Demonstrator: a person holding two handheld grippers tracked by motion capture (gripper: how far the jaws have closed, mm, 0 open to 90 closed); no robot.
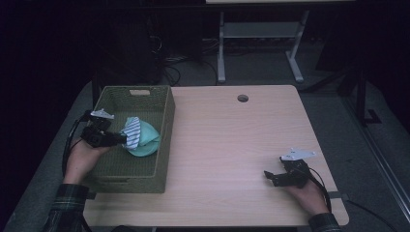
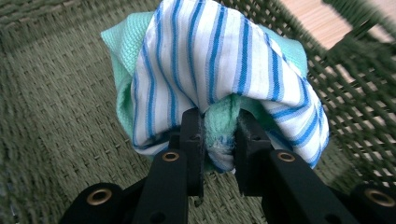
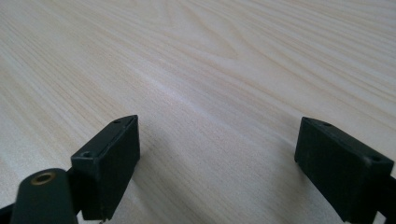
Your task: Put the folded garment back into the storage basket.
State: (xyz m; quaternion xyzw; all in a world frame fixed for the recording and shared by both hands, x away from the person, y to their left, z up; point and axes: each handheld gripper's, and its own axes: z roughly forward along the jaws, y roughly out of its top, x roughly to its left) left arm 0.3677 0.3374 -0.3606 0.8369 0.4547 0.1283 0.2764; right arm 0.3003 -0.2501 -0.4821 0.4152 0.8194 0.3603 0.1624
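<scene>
Inside the green woven basket [image 1: 164, 116], towards its right wall, sits a bundle of cloth: a white cloth with blue stripes [image 2: 210, 60] draped over a mint-green cloth [image 2: 126, 42]. Both rest over the basket's floor, the striped one uppermost. At the near edge of the bundle the left gripper [image 2: 219, 135] has its jaws pinched tight on a fold of the green cloth, with the striped one bunched around them. On the left side of the wooden table [image 1: 232, 135] stands the basket. Well apart, near the table's right front corner, the right gripper [image 1: 274, 177] rests low over bare wood, jaws spread wide and holding nothing.
</scene>
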